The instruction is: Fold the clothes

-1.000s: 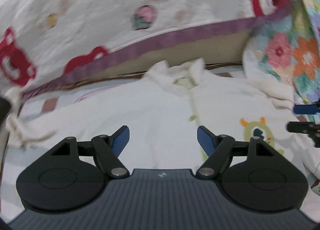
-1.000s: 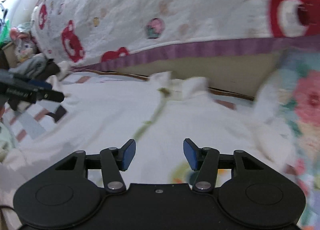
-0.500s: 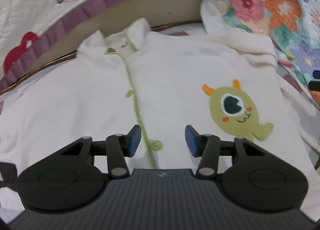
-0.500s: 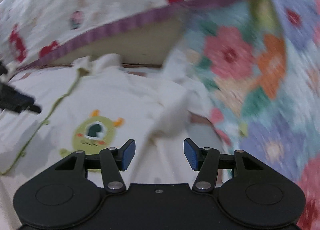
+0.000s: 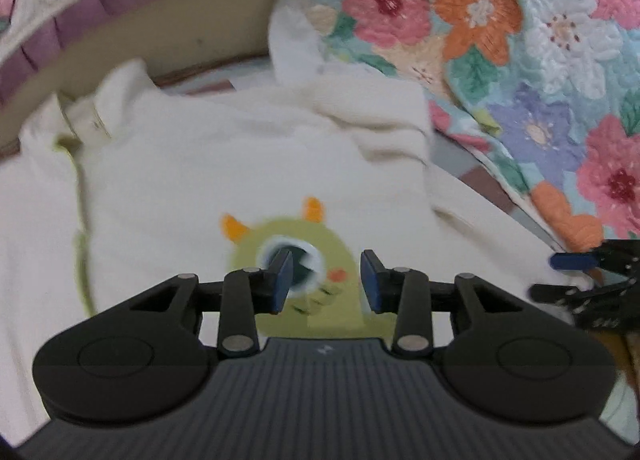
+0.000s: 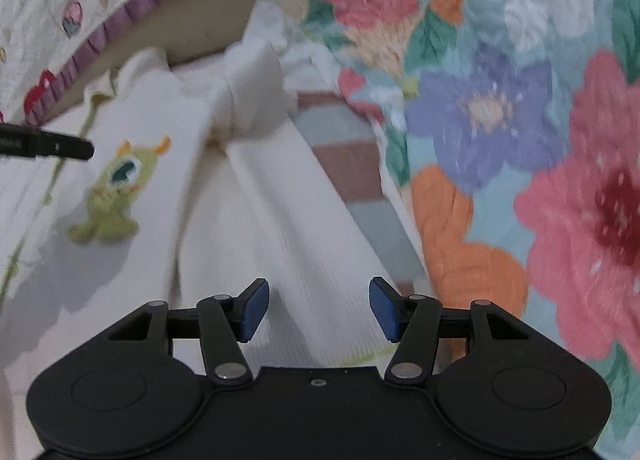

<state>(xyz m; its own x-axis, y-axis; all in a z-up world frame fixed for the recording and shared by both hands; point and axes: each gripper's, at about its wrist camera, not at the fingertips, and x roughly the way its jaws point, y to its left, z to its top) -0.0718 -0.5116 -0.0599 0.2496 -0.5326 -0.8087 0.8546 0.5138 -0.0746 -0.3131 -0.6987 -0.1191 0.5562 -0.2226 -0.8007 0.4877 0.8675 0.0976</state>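
Observation:
A cream baby garment (image 5: 192, 164) lies flat on the bed, with a green trim line down its front and a green one-eyed monster patch (image 5: 304, 272). My left gripper (image 5: 326, 280) is open and empty, just above the patch. My right gripper (image 6: 318, 310) is open and empty, over the garment's right sleeve (image 6: 288, 220), near its cuff end. The sleeve runs from the bunched shoulder (image 6: 248, 96) toward me. The monster patch also shows in the right wrist view (image 6: 116, 192). The right gripper's fingertips show at the right edge of the left wrist view (image 5: 580, 280).
A floral quilt (image 6: 520, 120) rises along the right side, close to the sleeve. A white blanket with red prints and a purple border (image 6: 100, 40) hangs at the back left. Striped bedding (image 6: 344, 140) shows between sleeve and quilt.
Both grippers have swung right across the garment, the left from the collar and trim line to the monster patch, the right from the collar to the right sleeve. The left jaws narrowed from a wider opening.

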